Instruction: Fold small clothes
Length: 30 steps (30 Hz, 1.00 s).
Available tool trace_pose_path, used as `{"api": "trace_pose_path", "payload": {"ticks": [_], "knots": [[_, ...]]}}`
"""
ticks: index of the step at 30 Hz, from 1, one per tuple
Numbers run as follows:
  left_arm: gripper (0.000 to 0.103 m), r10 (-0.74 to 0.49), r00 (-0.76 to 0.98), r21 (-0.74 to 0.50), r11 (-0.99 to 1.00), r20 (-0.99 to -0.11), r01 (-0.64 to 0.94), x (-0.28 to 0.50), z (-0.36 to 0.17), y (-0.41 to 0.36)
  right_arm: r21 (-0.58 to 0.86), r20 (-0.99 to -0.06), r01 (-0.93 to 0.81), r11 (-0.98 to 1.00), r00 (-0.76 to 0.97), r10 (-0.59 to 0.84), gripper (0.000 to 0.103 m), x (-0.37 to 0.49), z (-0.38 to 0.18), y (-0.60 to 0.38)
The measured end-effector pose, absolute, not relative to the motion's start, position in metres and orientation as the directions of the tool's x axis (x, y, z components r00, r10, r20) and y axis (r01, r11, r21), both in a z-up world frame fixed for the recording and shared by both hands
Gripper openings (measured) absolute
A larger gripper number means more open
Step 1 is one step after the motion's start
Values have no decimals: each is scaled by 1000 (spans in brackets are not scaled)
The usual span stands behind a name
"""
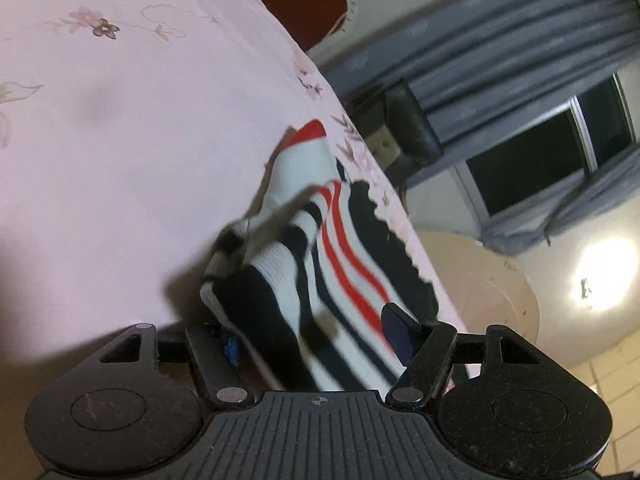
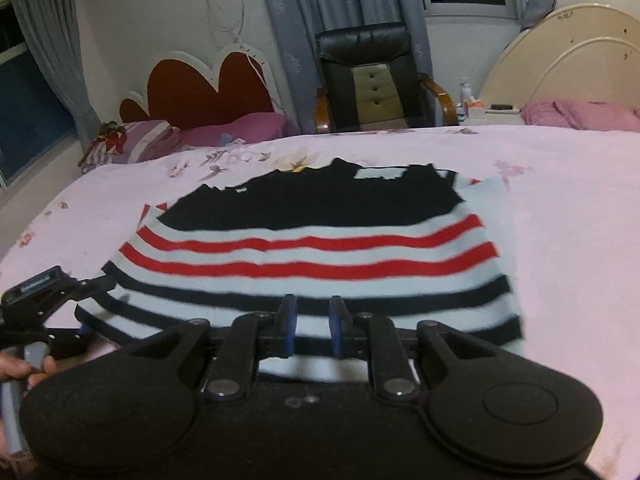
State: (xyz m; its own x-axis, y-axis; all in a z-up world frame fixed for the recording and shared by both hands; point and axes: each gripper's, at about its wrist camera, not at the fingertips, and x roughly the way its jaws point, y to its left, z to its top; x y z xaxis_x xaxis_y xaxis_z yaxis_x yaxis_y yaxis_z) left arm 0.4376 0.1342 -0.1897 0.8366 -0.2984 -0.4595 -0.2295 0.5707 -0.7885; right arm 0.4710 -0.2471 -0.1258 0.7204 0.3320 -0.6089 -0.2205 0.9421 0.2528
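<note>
Two claws work at one knitted garment striped in black, white and red point(image 2: 312, 248), which lies spread on the pale pink flowered bedsheet point(image 2: 560, 220), filling the middle of the right wrist view.

The right claw point(image 2: 313, 326), at the lower middle of that frame, stands over the garment's near hem with its blue-padded jaws close together, a narrow gap between them; whether they pinch the knit cannot be told.

The left claw point(image 1: 316, 336) has its jaws well apart with a bunched, lifted part of the same garment point(image 1: 320, 256) between them; whether the pads press on it is unclear. In the right wrist view it shows at the lower left edge point(image 2: 86, 312), at the garment's corner.
</note>
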Motion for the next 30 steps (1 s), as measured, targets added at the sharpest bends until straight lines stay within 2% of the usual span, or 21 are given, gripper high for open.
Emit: {"api": "trace_pose_path", "payload": {"ticks": [3, 5, 6, 7, 9, 13, 14, 15, 17, 20, 26, 30], "knots": [[68, -281, 849, -802, 546, -447, -241, 449, -192, 134, 284, -603, -228, 931, 713, 358, 18, 488, -130, -238], [51, -259, 840, -780, 566, -476, -267, 458, -193, 131, 290, -607, -233, 928, 705, 366, 18, 499, -133, -231], [32, -251, 831, -766, 578, -496, -282, 462, -194, 131, 290, -611, -236, 927, 700, 369, 17, 505, -136, -226], [22, -249, 824, -761, 577, -509, -296, 465, -197, 133, 288, -616, -238, 928, 696, 370, 17, 509, -139, -222], [18, -282, 827, -802, 520, -487, -294, 466, -202, 141, 274, -625, -245, 930, 689, 366, 16, 516, -143, -212], [16, -332, 880, -865, 477, -340, -155, 454, -187, 142, 234, -621, -279, 931, 694, 364, 11, 522, -143, -193], [16, -331, 881, -866, 476, -337, -153, 453, -190, 143, 213, -618, -294, 932, 698, 361, 11, 523, -143, -189], [16, -326, 868, -862, 468, -374, -196, 456, -200, 146, 190, -627, -300, 935, 696, 351, 8, 525, -145, -185], [16, -337, 847, -871, 419, -410, -256, 459, -225, 152, 137, -689, -307, 942, 653, 313, 6, 533, -162, -175], [16, -342, 857, -878, 420, -386, -228, 460, -225, 150, 71, -678, -331, 941, 676, 289, 3, 530, -168, -171], [16, -372, 871, -919, 346, -321, -191, 464, -225, 150, 93, -673, -323, 942, 677, 299, 3, 530, -166, -176], [16, -400, 879, -923, 370, -258, -102, 462, -190, 145, 147, -675, -302, 942, 665, 319, 3, 535, -165, -183]]}}
